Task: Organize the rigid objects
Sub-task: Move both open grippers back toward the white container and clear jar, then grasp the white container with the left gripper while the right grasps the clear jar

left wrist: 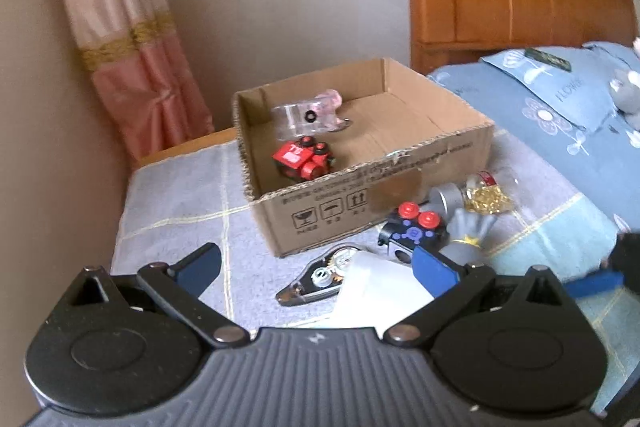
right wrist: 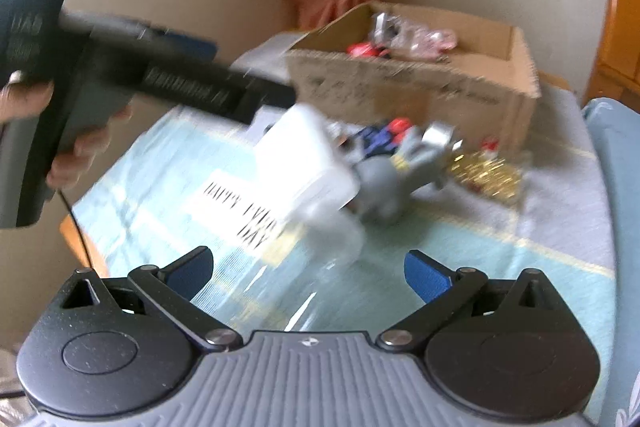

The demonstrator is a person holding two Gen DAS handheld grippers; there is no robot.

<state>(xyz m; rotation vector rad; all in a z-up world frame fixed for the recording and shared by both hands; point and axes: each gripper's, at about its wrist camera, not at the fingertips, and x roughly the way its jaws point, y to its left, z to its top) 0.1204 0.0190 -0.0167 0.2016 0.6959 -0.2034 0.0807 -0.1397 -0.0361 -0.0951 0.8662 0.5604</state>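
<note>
Left gripper [left wrist: 316,267]: fingers spread wide, holding nothing, over the cloth-covered surface [left wrist: 180,203]. Cardboard box [left wrist: 360,199] behind, w/ red toy car [left wrist: 303,159] inside. In front: tape dispenser [left wrist: 320,277], partly hidden by white box [left wrist: 370,293] (lower edge cut off). Right gripper [right wrist: 310,273]: fingers likewise apart, empty; right-wrist view badly blurred, grey figure [right wrist: 384,187] hard to make out.
</note>
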